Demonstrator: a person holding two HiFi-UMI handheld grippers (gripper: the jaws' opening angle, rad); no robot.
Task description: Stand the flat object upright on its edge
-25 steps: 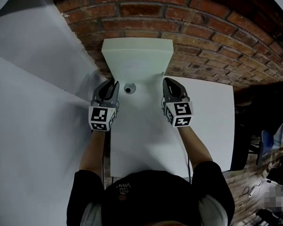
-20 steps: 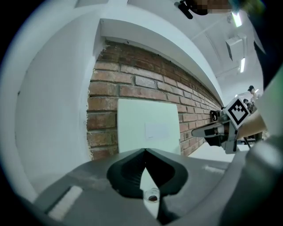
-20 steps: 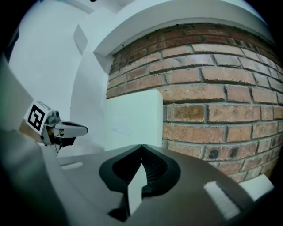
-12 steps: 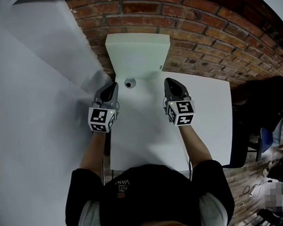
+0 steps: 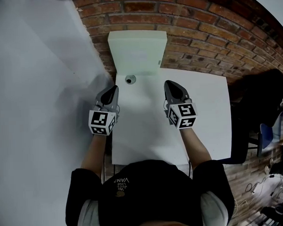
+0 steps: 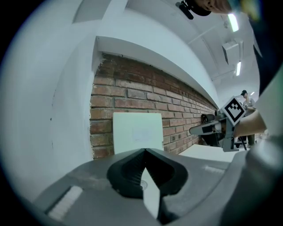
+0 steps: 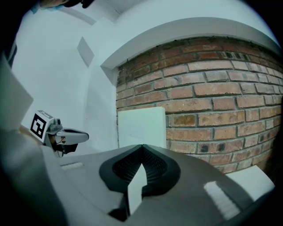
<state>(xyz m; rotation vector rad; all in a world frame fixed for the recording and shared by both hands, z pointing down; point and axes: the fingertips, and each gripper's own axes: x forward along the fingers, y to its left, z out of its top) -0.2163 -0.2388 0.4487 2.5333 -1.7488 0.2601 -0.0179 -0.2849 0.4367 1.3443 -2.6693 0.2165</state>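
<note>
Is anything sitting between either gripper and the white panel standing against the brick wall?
Only a small round object lies on the table, just in front of the white panel's base and ahead of the left gripper. Nothing visible lies between the right gripper and the panel. Both grippers are shut and empty.

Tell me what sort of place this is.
Probably an indoor lab or studio workspace. There is a bare brick wall with a plain white table standing by it, strip lights on a white ceiling, and a blue chair off to the side.
</note>
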